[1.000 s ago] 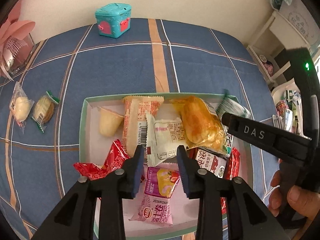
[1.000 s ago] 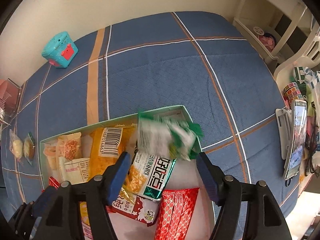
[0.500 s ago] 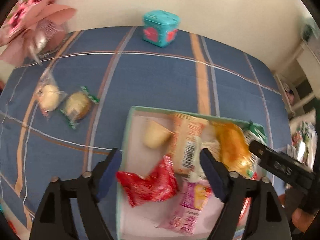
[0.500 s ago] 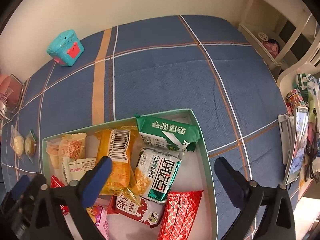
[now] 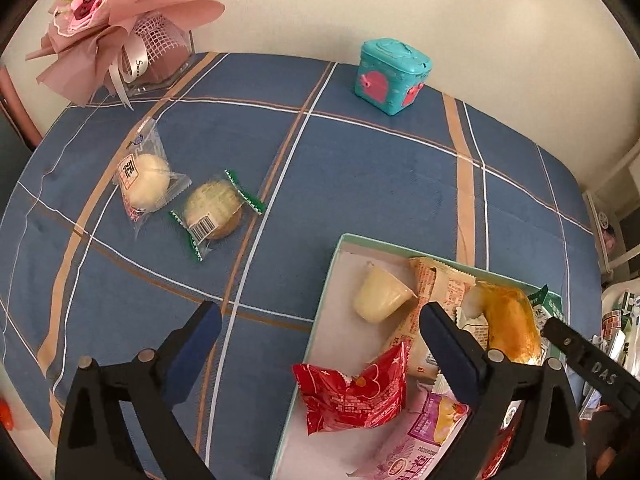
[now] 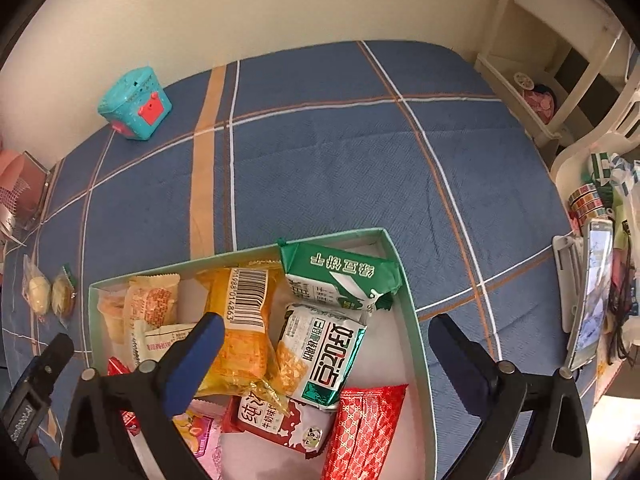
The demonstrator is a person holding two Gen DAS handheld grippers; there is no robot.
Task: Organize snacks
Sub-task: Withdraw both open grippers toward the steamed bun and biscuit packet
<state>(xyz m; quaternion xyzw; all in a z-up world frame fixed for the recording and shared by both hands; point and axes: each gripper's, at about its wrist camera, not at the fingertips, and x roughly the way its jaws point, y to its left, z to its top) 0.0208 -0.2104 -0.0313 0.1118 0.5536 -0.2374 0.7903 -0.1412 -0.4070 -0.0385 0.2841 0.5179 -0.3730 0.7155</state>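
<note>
Gathering snacks into the box [image 5: 320, 312]: most packets lie inside, near the tabletop's front edge. Two wrapped cakes [image 5: 180, 200] sit out toward the left edge. Left gripper [image 5: 316, 344] hangs wide open and empty; right gripper [image 6: 324, 344] too, over the box. Next, probably, left reaches for the cakes.

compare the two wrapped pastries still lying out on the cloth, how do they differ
The white bun is smooth and pale, in a clear wrapper with a white label; the golden pastry is browner and textured, in a wrapper with green ends and a barcode. The bun lies nearer the bouquet, the pastry nearer the box. Both sit outside the box.
</note>
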